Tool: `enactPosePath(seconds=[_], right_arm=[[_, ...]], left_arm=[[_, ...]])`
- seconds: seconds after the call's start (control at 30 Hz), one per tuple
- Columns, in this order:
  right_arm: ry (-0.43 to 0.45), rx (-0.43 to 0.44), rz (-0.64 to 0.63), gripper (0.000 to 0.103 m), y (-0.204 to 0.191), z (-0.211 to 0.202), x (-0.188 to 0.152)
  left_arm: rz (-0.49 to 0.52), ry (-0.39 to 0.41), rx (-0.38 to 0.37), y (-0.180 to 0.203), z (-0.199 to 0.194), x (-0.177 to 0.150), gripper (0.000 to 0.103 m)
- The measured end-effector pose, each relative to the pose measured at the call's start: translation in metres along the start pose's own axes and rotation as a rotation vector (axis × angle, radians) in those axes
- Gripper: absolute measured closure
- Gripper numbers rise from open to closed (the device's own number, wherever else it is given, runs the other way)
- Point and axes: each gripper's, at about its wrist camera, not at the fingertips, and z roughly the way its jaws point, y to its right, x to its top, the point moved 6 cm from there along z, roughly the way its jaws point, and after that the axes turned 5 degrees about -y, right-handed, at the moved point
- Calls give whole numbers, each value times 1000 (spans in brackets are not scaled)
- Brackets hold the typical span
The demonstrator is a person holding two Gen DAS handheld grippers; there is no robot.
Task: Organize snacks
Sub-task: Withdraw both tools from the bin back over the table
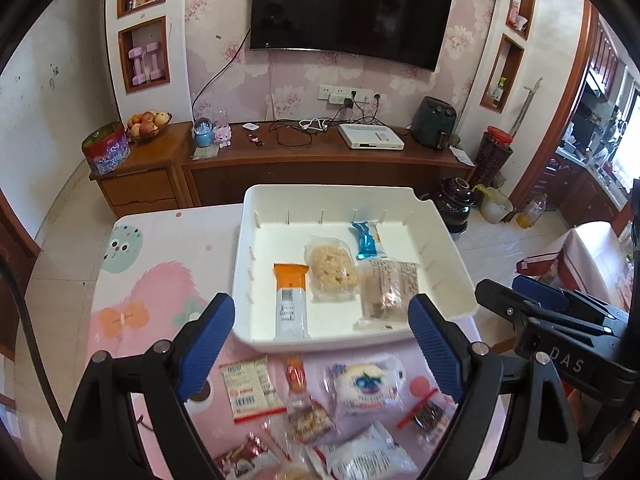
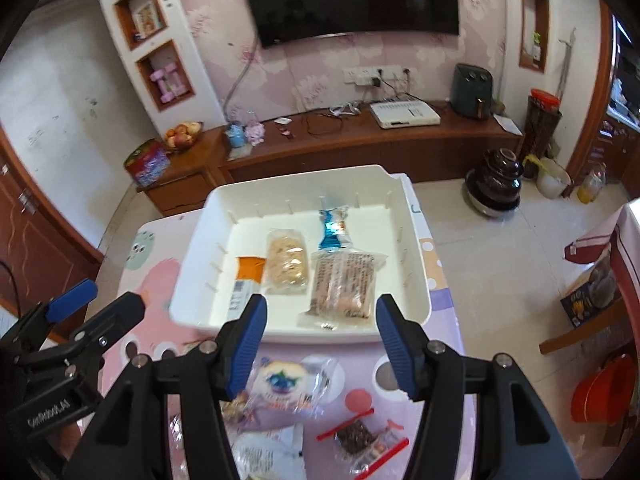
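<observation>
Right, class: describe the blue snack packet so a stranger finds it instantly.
Find the white tray on the pink table. Four snacks lie inside it. The blue packet lies farthest back, behind the big clear packet, and is the only blue one.

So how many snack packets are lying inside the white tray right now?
4 in the white tray: orange-topped bar at left, pale rice cake beside it, blue packet at the back, clear printed pack at right. None seem hidden.

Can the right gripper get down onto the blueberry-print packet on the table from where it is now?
Probably yes. The right gripper hangs empty with jaws apart, almost directly above the blueberry-print packet, which lies on top of the loose pile with nothing covering it. The left gripper is off to the side and the white tray sits beyond.
</observation>
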Motion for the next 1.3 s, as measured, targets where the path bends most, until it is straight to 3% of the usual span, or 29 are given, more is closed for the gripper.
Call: enactPosePath(seconds=[0.37, 0.6, 0.9, 1.1, 1.3], right_arm=[[53, 70, -164, 46, -46, -47, -54], [3, 134, -213, 46, -64, -37, -87], [-2, 120, -274, 46, -76, -28, -131], [-76, 146, -354, 46, -79, -9, -174], [-235, 160, -420, 46, -85, 34, -225]], left_arm=[[0, 69, 4, -16, -68, -48, 15], [-53, 72, 41, -43, -73, -77, 15], [-87, 45, 104, -73, -62, -121, 15], [-76, -13, 141, -94, -46, -161, 15], [-51, -164, 148, -105, -10, -225, 15]])
